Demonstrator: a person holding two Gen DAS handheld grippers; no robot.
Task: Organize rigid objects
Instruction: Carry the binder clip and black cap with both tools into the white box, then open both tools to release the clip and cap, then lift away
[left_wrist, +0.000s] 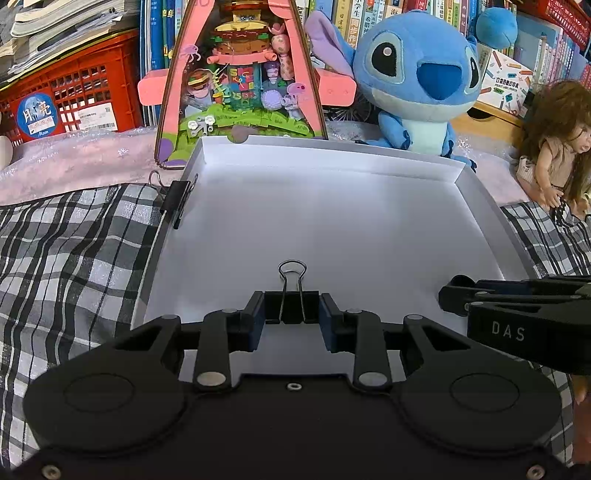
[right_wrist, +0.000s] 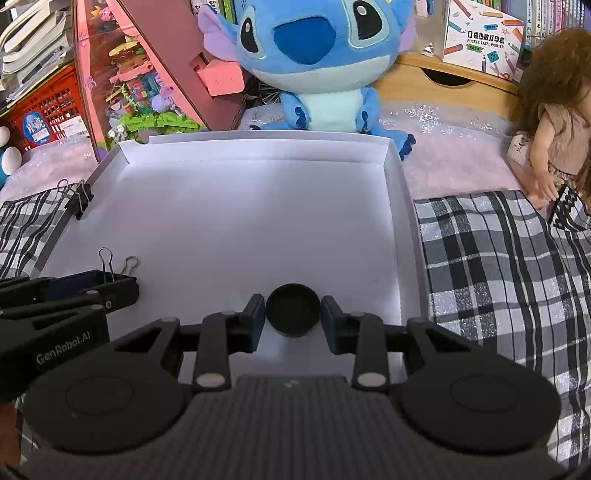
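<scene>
A black binder clip (left_wrist: 291, 306) is pinched between my left gripper's (left_wrist: 291, 314) pads, its wire handle pointing away, low over the near part of a white shallow tray (left_wrist: 332, 221). From the right wrist view, that left gripper (right_wrist: 125, 288) sits at the tray's near left, the clip's wire handles (right_wrist: 110, 262) sticking up from it. A round black cap (right_wrist: 293, 312) rests on the tray (right_wrist: 258, 203) floor between my right gripper's (right_wrist: 293, 314) fingers, which stand just off its sides. A second binder clip (left_wrist: 177, 201) (right_wrist: 79, 201) is clamped on the tray's left rim.
The tray lies on a plaid cloth (right_wrist: 498, 258). Behind it stand a blue plush toy (left_wrist: 417, 81), a pink triangular brick-model display (left_wrist: 240, 81) and a red crate (left_wrist: 74, 85). A doll (right_wrist: 554, 133) sits at the right, and books fill the back.
</scene>
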